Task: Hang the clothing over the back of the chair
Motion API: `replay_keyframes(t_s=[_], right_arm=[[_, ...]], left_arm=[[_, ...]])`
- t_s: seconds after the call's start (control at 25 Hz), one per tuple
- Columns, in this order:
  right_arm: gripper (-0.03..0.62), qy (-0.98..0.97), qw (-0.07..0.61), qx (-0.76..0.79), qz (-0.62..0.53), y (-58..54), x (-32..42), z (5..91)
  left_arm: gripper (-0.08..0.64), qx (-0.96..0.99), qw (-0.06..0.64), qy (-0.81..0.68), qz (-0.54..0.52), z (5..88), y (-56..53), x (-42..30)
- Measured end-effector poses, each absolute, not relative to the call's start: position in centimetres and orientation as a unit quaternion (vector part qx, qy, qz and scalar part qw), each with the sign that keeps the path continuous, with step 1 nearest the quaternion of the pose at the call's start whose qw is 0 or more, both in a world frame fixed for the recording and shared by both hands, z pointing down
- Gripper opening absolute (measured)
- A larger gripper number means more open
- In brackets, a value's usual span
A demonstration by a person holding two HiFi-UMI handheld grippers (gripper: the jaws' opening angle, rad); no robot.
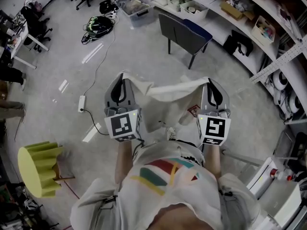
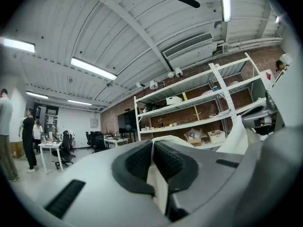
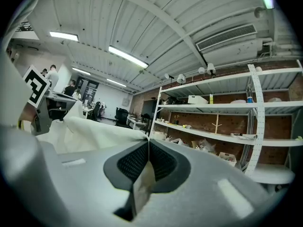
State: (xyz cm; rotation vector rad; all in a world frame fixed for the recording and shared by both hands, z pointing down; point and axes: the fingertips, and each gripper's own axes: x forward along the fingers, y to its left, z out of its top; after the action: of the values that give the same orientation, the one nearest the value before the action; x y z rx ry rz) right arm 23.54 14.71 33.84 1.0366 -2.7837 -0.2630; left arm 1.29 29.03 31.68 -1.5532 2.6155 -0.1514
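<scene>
**Clothing point(image 1: 165, 99) held up, chair not reached yet**

White clothing hangs stretched between the two grippers, in the air above the floor point(image 1: 72, 75). The left gripper point(image 1: 123, 78) has its fingers point(image 2: 136, 162) squeezed on one top corner. The right gripper point(image 1: 209, 82) pinches the other corner. The dark chair point(image 1: 184, 32) stands well apart, up ahead. I think this is the carrying step. Next, walk to the chair and lift the clothing over its back.

Nothing readable — red print point(image 1: 193, 111) on clothing point(image 1: 165, 91) (lettering, perhaps) blurs.
</scene>
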Motion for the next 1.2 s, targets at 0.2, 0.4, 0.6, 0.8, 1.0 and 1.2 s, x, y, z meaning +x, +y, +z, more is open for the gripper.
replay_keyframes(t_s=[0.2,0.4,0.6,0.8,1.0,1.2], right_arm=[[0.009,-0.933,0.068,0.348,-0.071,13.3,23.7,34.1],[0.009,-0.936,0.072,0.338,-0.069,11.5,22.9,35.0],[0.009,-0.943,0.065,0.319,-0.071,10.4,21.4,35.0],[0.009,-0.948,0.067,0.300,-0.079,9.1,20.2,34.9],[0.009,-0.952,0.073,0.286,-0.080,8.4,18.6,35.0],[0.009,-0.949,0.079,0.291,-0.090,6.3,17.2,35.4]], left_arm=[[0.015,-0.507,0.044,0.859,-0.050,32.0,28.3,1.3],[0.015,-0.494,0.027,0.868,-0.047,33.0,27.5,0.8],[0.015,-0.481,0.030,0.875,-0.048,32.9,26.9,0.1],[0.015,-0.464,0.028,0.884,-0.042,32.9,26.5,-0.6],[0.015,-0.456,0.019,0.889,-0.036,33.4,25.6,-2.3],[0.015,-0.463,0.019,0.886,-0.028,34.0,22.8,-4.6]])
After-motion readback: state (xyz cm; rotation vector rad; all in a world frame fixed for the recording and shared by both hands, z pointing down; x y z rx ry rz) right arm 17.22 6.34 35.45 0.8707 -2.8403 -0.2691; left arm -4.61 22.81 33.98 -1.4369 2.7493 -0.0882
